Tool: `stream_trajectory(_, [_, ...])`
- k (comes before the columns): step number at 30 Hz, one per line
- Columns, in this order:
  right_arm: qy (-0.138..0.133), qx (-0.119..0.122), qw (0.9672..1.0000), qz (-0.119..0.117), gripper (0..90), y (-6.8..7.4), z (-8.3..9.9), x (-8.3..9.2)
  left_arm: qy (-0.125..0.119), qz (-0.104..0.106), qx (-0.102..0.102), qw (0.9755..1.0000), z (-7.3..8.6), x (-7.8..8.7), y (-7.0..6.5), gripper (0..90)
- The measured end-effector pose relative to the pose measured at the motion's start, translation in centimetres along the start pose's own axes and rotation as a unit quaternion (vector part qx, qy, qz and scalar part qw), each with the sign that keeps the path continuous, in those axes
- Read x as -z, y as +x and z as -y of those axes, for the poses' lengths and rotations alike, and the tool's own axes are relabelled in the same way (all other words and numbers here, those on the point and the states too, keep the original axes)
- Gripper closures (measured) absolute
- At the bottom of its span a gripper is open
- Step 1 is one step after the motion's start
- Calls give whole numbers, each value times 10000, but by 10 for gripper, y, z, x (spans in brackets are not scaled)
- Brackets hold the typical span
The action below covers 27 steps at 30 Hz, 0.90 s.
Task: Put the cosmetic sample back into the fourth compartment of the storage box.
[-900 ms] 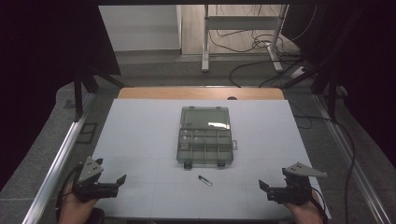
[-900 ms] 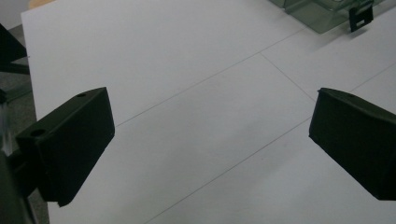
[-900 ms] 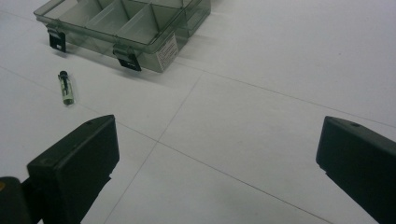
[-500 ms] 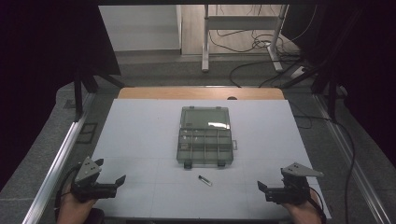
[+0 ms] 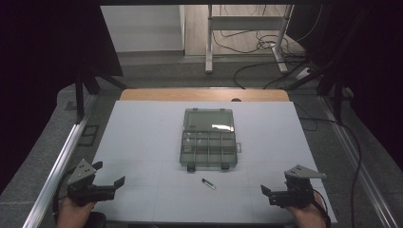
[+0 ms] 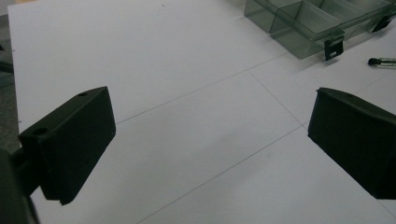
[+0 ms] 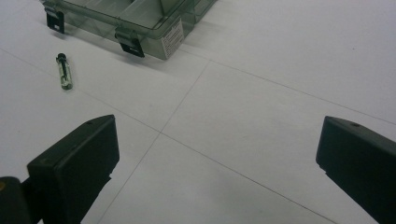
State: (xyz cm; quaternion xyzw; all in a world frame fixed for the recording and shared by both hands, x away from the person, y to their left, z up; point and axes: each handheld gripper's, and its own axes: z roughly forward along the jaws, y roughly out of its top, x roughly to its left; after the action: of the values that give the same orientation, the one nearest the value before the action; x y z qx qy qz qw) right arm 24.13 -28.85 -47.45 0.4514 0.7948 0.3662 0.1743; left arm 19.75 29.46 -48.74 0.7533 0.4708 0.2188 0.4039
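A clear grey compartment box [image 5: 209, 139] lies open at the middle of the white table [image 5: 142, 142], its lid folded back. The box [image 6: 308, 23] has black latches on its near edge, and its corner [image 7: 140, 18] is seen close in the right gripper view. A small glass vial with a black cap [image 5: 208, 183] lies on the table just in front of the box; the vial [image 7: 64, 73] is apart from both grippers, and the vial [image 6: 382, 60] lies by a latch. My left gripper [image 5: 119, 184] is open at the near left. My right gripper [image 5: 264, 192] is open at the near right, nothing between its jaws.
Thin pencil lines [image 7: 187, 140] cross the white table top. A wooden strip [image 5: 204, 95] edges its far side. Metal rails [image 5: 62, 156] run along both sides. Cables [image 5: 266, 47] and a stand's legs lie on the floor beyond.
Both grippers have drifted slightly; the right one has moved a little toward the near edge. The box and vial have not moved.
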Motion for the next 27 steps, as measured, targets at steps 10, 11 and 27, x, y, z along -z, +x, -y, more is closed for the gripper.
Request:
stream_trajectory(10, [-153, 93, 9998, -77, 0, 4, -3, -2, 69, 18, -70, 10000, 0, -2, -1, 14])
stream_trajectory(11, [-149, 100, 9998, -83, 0, 4, -4, -3, 74, 19, -67, 9999, -1, -2, -1, 15])
stream_trajectory(27, [-48, 457, 9981, -413, 0, 20, -14, -22, 132, 24, -153, 9998, -1, -2, -2, 18])
